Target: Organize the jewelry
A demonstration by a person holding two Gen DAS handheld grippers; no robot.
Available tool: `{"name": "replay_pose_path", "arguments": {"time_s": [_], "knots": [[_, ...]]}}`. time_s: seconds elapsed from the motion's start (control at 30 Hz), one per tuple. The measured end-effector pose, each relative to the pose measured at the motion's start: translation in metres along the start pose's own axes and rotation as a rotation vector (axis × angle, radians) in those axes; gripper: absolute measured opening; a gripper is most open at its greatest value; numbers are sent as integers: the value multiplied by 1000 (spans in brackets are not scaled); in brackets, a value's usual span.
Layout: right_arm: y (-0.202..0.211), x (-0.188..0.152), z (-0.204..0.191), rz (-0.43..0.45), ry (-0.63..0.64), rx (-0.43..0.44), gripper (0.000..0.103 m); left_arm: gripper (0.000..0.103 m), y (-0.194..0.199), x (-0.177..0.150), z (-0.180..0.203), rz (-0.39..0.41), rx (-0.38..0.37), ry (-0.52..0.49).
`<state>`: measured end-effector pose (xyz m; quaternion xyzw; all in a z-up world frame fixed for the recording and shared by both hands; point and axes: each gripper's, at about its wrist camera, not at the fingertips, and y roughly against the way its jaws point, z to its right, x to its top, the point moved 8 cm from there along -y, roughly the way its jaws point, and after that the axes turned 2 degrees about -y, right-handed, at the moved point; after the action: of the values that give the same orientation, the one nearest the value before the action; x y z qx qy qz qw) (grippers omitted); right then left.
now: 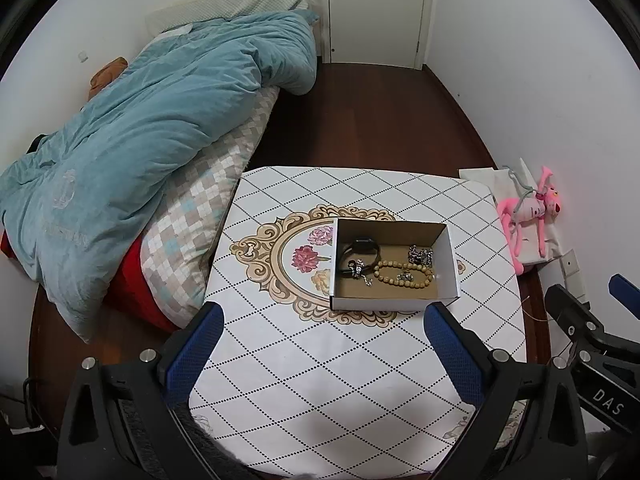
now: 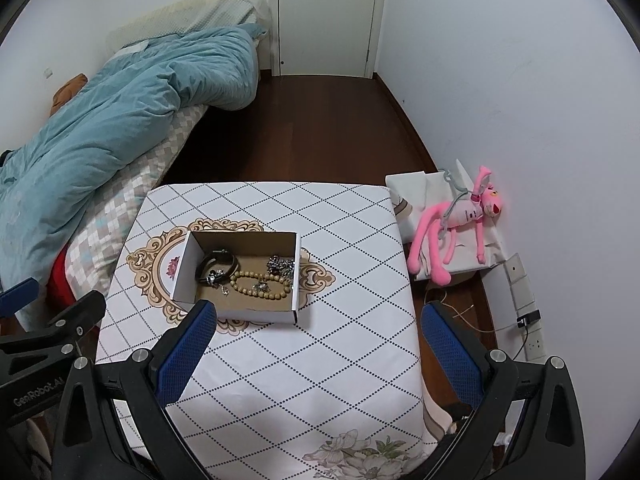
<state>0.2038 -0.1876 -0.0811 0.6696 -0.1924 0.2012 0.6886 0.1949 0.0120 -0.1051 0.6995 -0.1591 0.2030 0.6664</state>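
A small white cardboard box sits on the patterned tabletop. Inside lie a black watch, a wooden bead bracelet, a silver chain piece and small silver charms. My left gripper hovers open just in front of the box, nothing between its blue pads. My right gripper is open too, its left fingertip at the box's front wall and the right one out past the table's right edge.
A bed with a blue duvet lies left of the table. A pink plush toy rests on white bags against the right wall. Dark wooden floor runs to a white door. Wall sockets and cables sit low on the right.
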Motion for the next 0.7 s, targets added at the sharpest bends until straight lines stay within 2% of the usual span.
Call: {"name": "replay_pose_path", "arguments": {"time_s": [0.7], "knots": [[-3,-4,-5,-14,8,13,103,102,0,-3,-6,-5,7,-10]]}}
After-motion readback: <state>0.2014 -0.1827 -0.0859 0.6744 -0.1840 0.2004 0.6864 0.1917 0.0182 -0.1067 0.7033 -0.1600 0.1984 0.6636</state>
